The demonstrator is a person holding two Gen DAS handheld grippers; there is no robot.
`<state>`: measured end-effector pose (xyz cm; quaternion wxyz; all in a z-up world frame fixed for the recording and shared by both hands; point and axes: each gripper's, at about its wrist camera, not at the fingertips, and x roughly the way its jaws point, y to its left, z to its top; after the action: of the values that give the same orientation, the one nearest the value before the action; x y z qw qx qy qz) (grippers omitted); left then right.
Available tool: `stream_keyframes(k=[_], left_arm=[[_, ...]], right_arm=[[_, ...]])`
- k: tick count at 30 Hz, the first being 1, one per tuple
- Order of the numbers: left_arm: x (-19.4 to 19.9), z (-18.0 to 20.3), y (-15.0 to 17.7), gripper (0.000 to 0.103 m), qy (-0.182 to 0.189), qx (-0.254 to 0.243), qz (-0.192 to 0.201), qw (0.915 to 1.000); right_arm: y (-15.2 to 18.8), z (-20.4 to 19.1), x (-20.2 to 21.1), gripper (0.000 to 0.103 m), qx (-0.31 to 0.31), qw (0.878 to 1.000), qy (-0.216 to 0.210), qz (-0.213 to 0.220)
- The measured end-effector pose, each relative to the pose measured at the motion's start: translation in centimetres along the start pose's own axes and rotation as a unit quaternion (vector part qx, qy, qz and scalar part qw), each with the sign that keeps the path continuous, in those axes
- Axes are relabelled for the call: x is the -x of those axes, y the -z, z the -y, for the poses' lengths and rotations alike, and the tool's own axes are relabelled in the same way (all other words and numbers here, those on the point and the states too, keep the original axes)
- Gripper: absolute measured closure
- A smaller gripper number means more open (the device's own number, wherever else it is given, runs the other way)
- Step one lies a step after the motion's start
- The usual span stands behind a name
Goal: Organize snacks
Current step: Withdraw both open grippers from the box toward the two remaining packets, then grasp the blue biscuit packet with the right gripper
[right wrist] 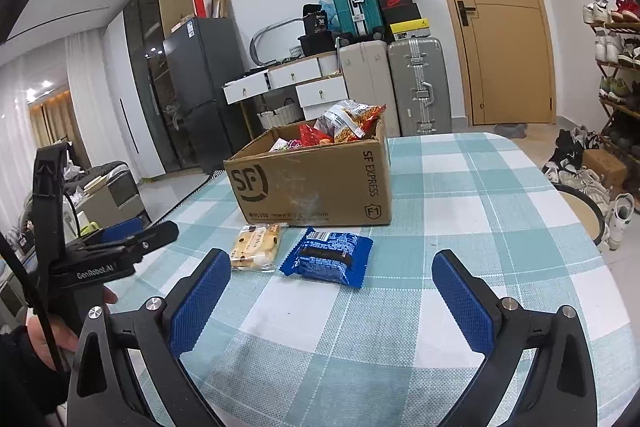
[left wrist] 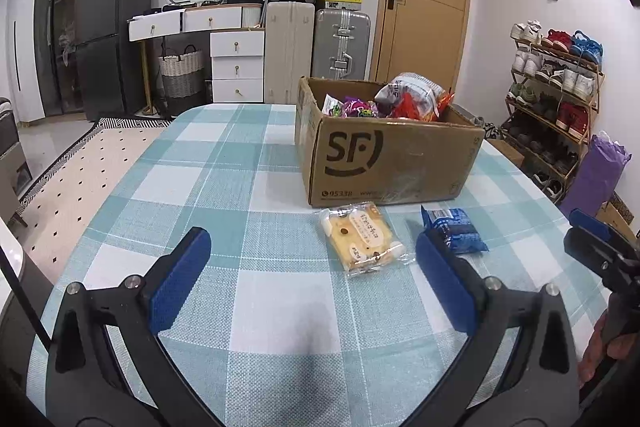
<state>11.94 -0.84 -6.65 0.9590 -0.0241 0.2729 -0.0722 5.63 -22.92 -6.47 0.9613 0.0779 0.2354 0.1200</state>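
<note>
Right wrist: crinkly blue packet [right wrist: 326,261], corrugated box [right wrist: 316,183].

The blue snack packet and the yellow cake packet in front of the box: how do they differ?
The blue snack packet is opaque, while the yellow cake packet is clear and shows the pale cake inside. The blue snack packet lies right of the yellow cake packet. Both lie flat on the checked tablecloth, outside the cardboard box, untouched.
</note>
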Motion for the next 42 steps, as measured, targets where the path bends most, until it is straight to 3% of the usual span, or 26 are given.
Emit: stream_keyframes(k=[8,13,20,28,35,38,42], left_arm=[[-1.3,-0.3,0.4,0.001,0.012,0.009,-0.008,0.9999],[-2.2,-1.2,0.4,0.001,0.011,0.034,-0.036,0.9987],[-3.2,-2.7,0.7,0.001,0.008,0.073,-0.049,0.9961],[-2.6,-2.2,0.7,0.001,-0.004,0.062,-0.033,0.9975],[-2.3,-1.9,0.7,0.001,-0.005,0.053,-0.029,0.9982],[-2.2,-1.9,0.8,0.001,-0.006,0.052,-0.028,0.9982],[-2.1,-1.9,0.8,0.001,-0.006,0.051,-0.027,0.9983]], right_arm=[[0.1,0.1,-1.3,0.001,0.001,1.000,0.019,-0.024],[0.2,0.2,-3.0,0.001,-0.001,0.998,0.015,-0.055],[-1.0,-0.4,-8.4,0.001,0.017,0.994,0.019,-0.105],[-1.7,-0.6,-14.1,0.001,0.007,0.986,0.017,-0.167],[-1.4,-0.6,-15.4,0.002,0.004,0.982,0.014,-0.190],[-1.2,-0.4,-15.8,0.023,0.000,0.979,0.017,-0.201],[-1.0,-0.7,-16.1,0.029,0.008,0.978,0.023,-0.209]])
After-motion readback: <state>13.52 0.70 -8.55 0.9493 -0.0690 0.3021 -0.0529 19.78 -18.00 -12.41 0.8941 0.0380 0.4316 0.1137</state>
